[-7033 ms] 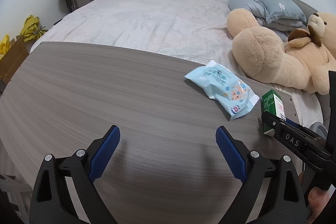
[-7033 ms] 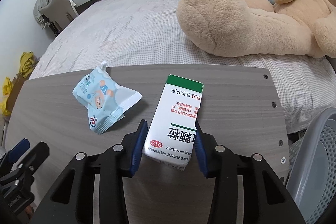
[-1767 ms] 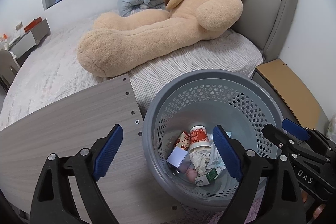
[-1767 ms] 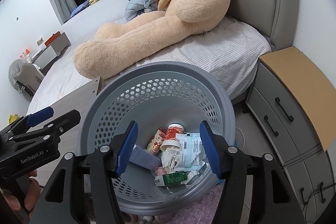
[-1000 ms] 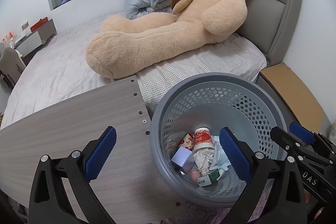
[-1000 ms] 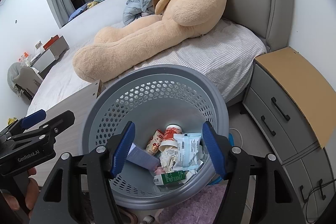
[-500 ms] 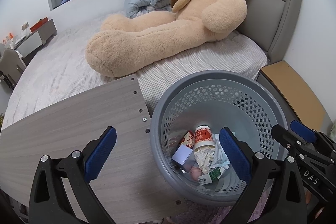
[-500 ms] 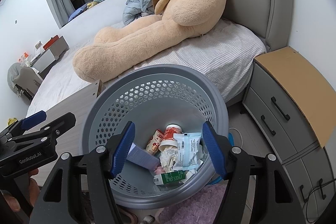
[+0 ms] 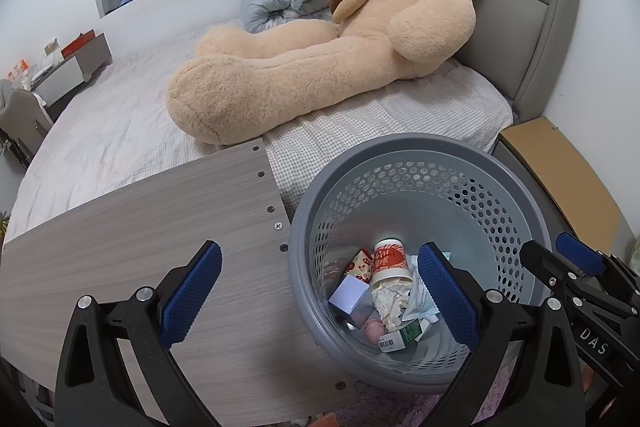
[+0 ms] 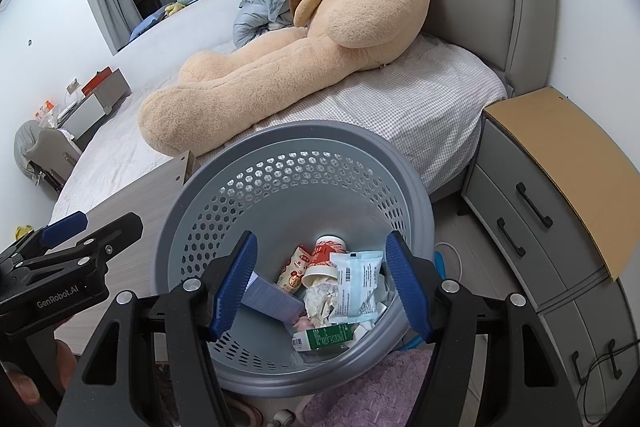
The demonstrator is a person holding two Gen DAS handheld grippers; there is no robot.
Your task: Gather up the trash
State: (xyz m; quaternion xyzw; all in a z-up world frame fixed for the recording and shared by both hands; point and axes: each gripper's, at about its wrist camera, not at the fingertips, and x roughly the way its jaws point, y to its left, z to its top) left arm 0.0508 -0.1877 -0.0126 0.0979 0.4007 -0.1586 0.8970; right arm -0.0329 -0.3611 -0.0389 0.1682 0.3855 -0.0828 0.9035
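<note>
Two grippers, both empty w/ jaws wide: right gripper (image 10: 320, 283) above grey basket (image 10: 224, 187), left gripper (image 9: 316, 291) straddling table (image 9: 140, 211) edge. Trash (image 10: 336, 291) sits in basket bottom: cartons, cup, wrappers; prob. light, crushable, best pinched across flat sides. Beyond, teddy bear (image 9: 320, 55) on bed.

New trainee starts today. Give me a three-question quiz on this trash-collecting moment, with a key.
1. True or false: the right gripper holds the green-and-white box.
2. Which lies in the grey basket? A) teddy bear B) red-and-white paper cup C) pillow
3. Fill in: the left gripper hovers with one finger over the wooden table and the other over the ____.

Key:
1. False; its jaws are open and empty, and the box lies in the basket.
2. B, the red-and-white paper cup.
3. basket
</note>
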